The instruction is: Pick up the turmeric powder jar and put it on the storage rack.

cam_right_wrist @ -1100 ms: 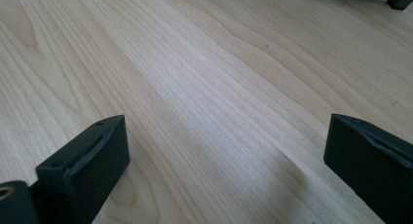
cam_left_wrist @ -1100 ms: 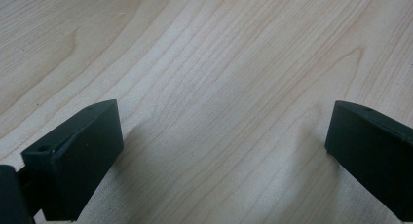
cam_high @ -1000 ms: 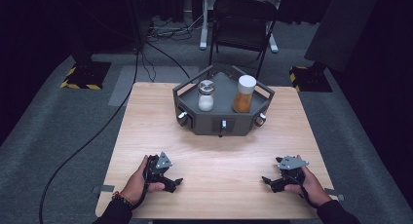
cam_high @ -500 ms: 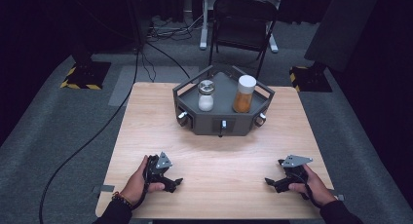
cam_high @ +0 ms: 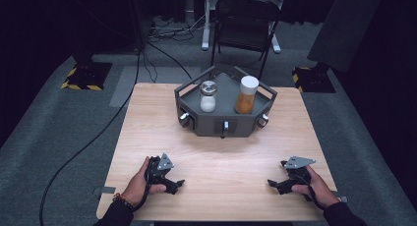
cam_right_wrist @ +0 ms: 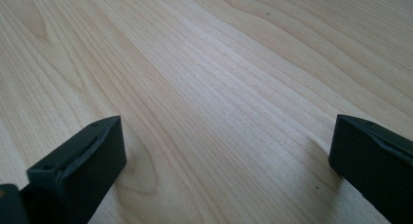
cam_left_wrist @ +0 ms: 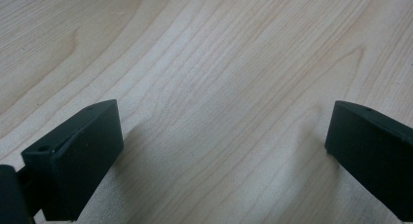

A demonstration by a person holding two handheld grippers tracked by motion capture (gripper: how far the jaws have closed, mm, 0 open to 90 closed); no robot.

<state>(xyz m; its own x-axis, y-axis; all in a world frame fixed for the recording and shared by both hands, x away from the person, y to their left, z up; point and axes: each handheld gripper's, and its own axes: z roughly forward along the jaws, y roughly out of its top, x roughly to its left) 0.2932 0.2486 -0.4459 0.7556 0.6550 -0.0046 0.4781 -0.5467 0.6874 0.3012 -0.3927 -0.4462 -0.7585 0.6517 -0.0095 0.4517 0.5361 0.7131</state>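
You're sitting in a dark room with grey carpet (cam_high: 59, 137), a folding chair (cam_high: 244, 19) behind the light wood table (cam_high: 221, 157). A grey tray (cam_high: 223, 125) is sitting at its far middle, carrying an orange jar (cam_high: 246, 95) and a salt shaker (cam_high: 208, 96). You're resting your left gripper (cam_high: 173, 185) and right gripper (cam_high: 274, 183) near the front edge, well apart, jaws spread wide, gripping nothing.

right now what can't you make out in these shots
- Orange jar contents: high view, too small and blurred to tell.
- Knobs on the grey tray: high view, too small to read any marks.
- Chair legs: high view, lost in dark floor.
- Left gripper and right gripper: bodies cut off by bottom edges.
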